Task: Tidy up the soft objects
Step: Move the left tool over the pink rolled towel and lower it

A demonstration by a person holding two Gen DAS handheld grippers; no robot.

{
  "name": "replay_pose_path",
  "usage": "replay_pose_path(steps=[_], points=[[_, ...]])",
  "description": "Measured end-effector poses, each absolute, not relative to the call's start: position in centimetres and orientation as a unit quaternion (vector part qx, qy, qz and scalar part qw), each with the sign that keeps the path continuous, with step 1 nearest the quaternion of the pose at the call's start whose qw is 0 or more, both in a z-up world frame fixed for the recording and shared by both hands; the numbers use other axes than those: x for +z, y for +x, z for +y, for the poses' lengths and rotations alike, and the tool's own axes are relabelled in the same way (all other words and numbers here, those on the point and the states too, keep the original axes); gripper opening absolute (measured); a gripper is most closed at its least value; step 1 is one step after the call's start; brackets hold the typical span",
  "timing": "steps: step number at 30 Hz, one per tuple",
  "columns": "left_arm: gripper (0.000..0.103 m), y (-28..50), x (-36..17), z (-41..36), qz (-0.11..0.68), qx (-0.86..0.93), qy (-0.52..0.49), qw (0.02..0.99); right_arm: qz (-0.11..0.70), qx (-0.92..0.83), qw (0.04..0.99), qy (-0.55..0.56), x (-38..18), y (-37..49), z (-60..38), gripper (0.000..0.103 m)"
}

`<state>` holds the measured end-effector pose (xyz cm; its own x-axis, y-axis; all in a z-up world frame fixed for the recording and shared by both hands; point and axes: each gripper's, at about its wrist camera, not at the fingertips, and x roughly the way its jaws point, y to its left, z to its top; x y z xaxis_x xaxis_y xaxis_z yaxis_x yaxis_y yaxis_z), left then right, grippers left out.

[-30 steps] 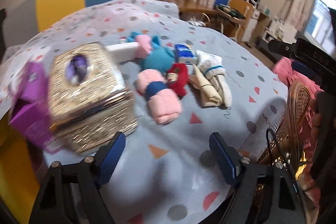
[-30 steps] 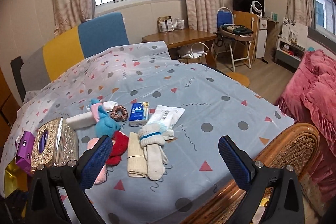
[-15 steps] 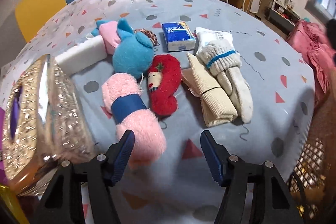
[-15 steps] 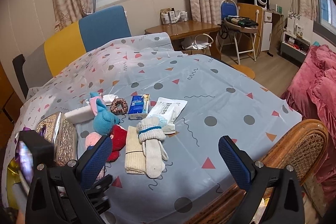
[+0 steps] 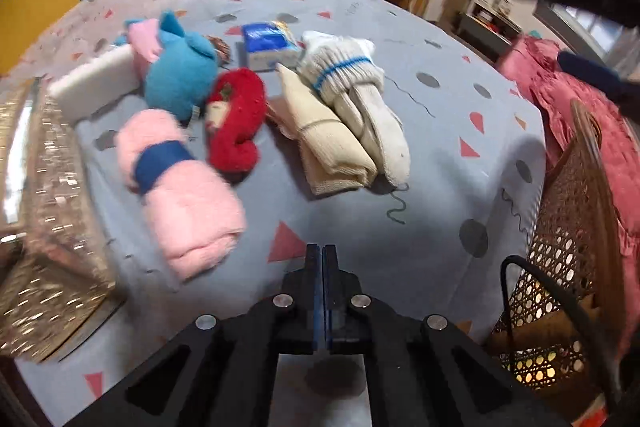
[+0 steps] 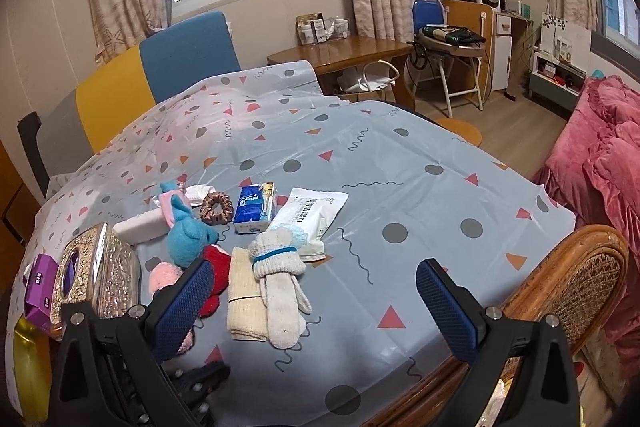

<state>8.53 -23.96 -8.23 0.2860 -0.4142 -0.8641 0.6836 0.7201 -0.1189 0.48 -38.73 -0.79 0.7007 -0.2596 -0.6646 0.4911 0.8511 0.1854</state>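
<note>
Soft items lie clustered on the patterned tablecloth (image 5: 440,155): a pink towel roll (image 5: 180,187) with a blue band, a red plush (image 5: 236,123), a blue plush (image 5: 176,83), a folded beige cloth (image 5: 324,131) and bundled white socks (image 5: 360,95). My left gripper (image 5: 322,251) hovers low over bare cloth just right of the pink roll's near end; its jaws are closing, pads together with nothing between. In the right wrist view, my right gripper (image 6: 316,275) stands open above the table's near edge, the socks (image 6: 280,267) and beige cloth (image 6: 244,299) ahead between its fingers.
A gold tissue box (image 5: 48,207) stands left of the pink roll, with a purple box (image 6: 38,287) beside it. Behind the soft items lie a blue tissue pack (image 6: 254,207), a wet-wipes pack (image 6: 308,215), a brown scrunchie (image 6: 216,207) and a white block (image 5: 96,83). A rattan chair (image 6: 572,279) borders the table's right edge.
The left gripper moved down and toward the soft items, then its jaws went from wide open to shut with nothing in them. The right gripper barely moved.
</note>
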Motion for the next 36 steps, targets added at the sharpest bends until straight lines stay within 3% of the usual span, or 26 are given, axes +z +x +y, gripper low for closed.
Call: replay_pose_path(steps=[1,3,5,6,9,16,18,20,21,23,36], points=[[0.004,8.8,-7.9,-23.8,0.487,-0.337,0.135,0.794,0.327,-0.208,0.904,0.179,-0.9,0.5,-38.8,0.103],[0.019,9.6,-6.9,-23.7,0.491,-0.299,0.128,0.808,0.329,-0.206,0.903,0.185,-1.2,0.7,-39.0,0.103],[0.061,10.6,-6.0,-23.8,0.488,-0.268,0.121,0.822,0.33,-0.2,0.903,0.189,-1.3,0.7,-39.0,0.103],[0.066,11.1,-5.6,-23.9,0.486,-0.25,0.117,0.83,0.33,-0.198,0.903,0.189,-1.4,0.8,-38.9,0.103],[0.074,12.4,-5.6,-25.0,0.484,-0.205,0.139,0.84,0.329,-0.191,0.905,0.19,-1.4,0.9,-38.9,0.103],[0.077,13.8,-8.7,-26.8,0.5,-0.167,0.176,0.832,0.322,-0.183,0.907,0.2,-0.9,1.1,-39.5,0.103],[0.076,13.3,-9.1,-26.9,0.487,-0.175,0.185,0.835,0.32,-0.184,0.908,0.197,-0.6,1.1,-39.7,0.103],[0.047,12.3,-9.3,-27.3,0.456,-0.186,0.207,0.845,0.318,-0.187,0.908,0.197,-0.4,1.2,-40.0,0.103],[0.04,11.9,-9.1,-27.5,0.445,-0.192,0.217,0.847,0.317,-0.188,0.908,0.197,-0.3,1.3,-40.2,0.103],[0.004,11.5,-8.8,-27.6,0.435,-0.222,0.215,0.846,0.314,-0.193,0.907,0.202,-0.3,1.4,-40.6,0.103],[0.003,9.4,-9.2,-27.1,0.474,-0.349,0.144,0.796,0.318,-0.197,0.902,0.214,-0.9,1.9,-41.0,0.103]])
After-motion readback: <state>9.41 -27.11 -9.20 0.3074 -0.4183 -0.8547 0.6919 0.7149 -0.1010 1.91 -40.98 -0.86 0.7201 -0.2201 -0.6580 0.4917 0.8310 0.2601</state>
